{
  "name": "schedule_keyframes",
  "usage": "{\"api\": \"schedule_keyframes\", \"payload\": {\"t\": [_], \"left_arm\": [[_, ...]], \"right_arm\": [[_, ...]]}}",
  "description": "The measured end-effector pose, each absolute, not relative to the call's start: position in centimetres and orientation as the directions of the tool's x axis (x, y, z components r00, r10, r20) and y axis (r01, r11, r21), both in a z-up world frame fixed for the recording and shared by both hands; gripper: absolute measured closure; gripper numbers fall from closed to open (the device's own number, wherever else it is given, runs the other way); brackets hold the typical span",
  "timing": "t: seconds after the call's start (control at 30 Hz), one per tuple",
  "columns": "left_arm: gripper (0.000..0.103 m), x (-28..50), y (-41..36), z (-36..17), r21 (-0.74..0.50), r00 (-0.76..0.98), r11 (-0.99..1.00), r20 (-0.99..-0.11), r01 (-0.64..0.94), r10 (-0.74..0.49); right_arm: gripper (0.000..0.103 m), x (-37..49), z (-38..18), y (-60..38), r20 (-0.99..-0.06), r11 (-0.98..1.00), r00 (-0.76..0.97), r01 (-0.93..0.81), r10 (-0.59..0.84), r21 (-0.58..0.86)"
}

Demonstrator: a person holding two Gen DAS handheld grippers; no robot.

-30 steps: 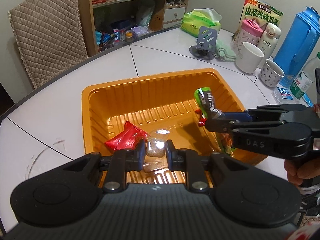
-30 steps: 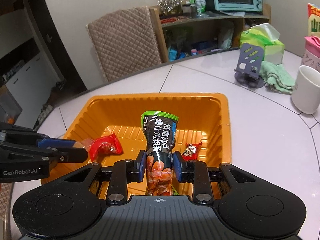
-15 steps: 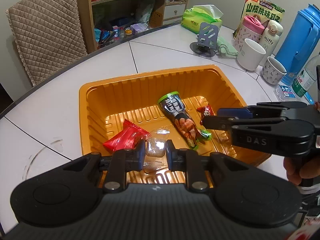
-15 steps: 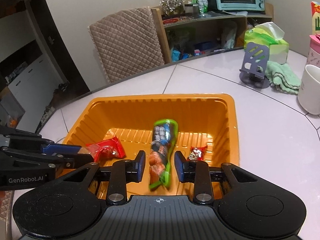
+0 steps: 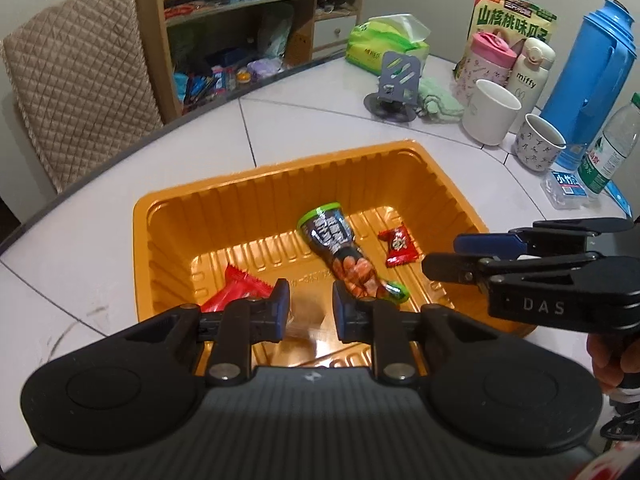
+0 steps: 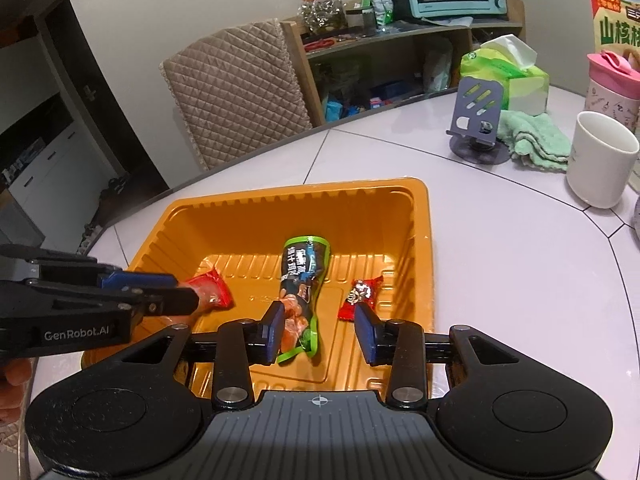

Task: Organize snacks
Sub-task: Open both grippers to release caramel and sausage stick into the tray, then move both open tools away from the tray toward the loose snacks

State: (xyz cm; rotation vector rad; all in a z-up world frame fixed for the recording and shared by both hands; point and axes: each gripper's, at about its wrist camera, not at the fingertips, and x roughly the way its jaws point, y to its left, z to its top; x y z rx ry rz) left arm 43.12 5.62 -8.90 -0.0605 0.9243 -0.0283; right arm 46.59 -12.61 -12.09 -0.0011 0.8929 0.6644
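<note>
An orange tray (image 5: pixel 224 196) (image 6: pixel 420 232) sits on the white table. In it lie a dark green-edged snack pouch (image 5: pixel 340 248) (image 6: pixel 302 280), a small red candy packet (image 5: pixel 401 247) (image 6: pixel 360 294) and a red wrapped snack (image 5: pixel 236 284) (image 6: pixel 210 288). My left gripper (image 5: pixel 308 310) is open over the tray's near edge; a blurred clear-wrapped snack (image 5: pixel 306 320) shows just below its fingers. My right gripper (image 6: pixel 320 330) is open and empty above the pouch's near end. It also shows at the right of the left wrist view (image 5: pixel 448 256).
Behind the tray stand a grey phone stand (image 5: pixel 396 80), green cloth (image 6: pixel 532 140), tissue pack (image 5: pixel 384 44), white mug (image 5: pixel 490 114), patterned cup (image 5: pixel 538 148), pink and white bottles, blue jug (image 5: pixel 592 80) and water bottle. A quilted chair (image 6: pixel 236 92) and shelf stand beyond the table edge.
My right gripper let go of the green-edged pouch, which dropped flat into the tray, then opened wider. My left gripper opened and the clear-wrapped snack left its fingers.
</note>
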Motion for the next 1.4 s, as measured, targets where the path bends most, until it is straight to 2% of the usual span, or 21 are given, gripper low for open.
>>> {"api": "schedule_keyframes", "payload": {"t": [0.07, 0.2, 0.37, 0.47, 0.63, 0.73, 1.4], "left_arm": [[0.068, 43.2, 5.5, -8.8, -0.055, 0.608, 0.998, -0.793, -0.004, -0.041], [0.067, 42.9, 5.8, -8.6, -0.056, 0.611, 0.998, -0.791, -0.018, -0.033], [0.061, 41.6, 6.6, -8.2, -0.066, 0.606, 0.997, -0.795, -0.042, -0.027], [0.053, 40.5, 7.2, -7.8, -0.077, 0.604, 0.995, -0.797, -0.066, -0.021], [0.05, 38.6, 7.9, -6.4, -0.099, 0.616, 0.991, -0.787, -0.095, -0.019], [0.039, 37.5, 8.2, -5.5, -0.114, 0.621, 0.986, -0.784, -0.123, -0.013], [0.039, 28.3, 6.6, -2.4, -0.157, 0.64, 0.975, -0.768, -0.158, -0.02]], "right_arm": [[0.063, 46.4, -11.9, -12.8, -0.719, 0.802, 0.444, -0.535, 0.534, 0.265], [0.061, 45.9, -11.5, -13.2, -0.715, 0.8, 0.446, -0.537, 0.538, 0.267], [0.046, 44.7, -10.6, -14.1, -0.697, 0.801, 0.463, -0.531, 0.547, 0.276], [0.043, 44.1, -10.1, -14.7, -0.69, 0.804, 0.47, -0.522, 0.551, 0.286], [0.041, 43.0, -9.1, -15.7, -0.676, 0.804, 0.477, -0.508, 0.561, 0.309], [0.04, 42.1, -8.4, -16.3, -0.664, 0.798, 0.478, -0.508, 0.575, 0.325], [0.04, 34.5, -5.7, -19.5, -0.675, 0.811, 0.476, -0.474, 0.564, 0.343]]}}
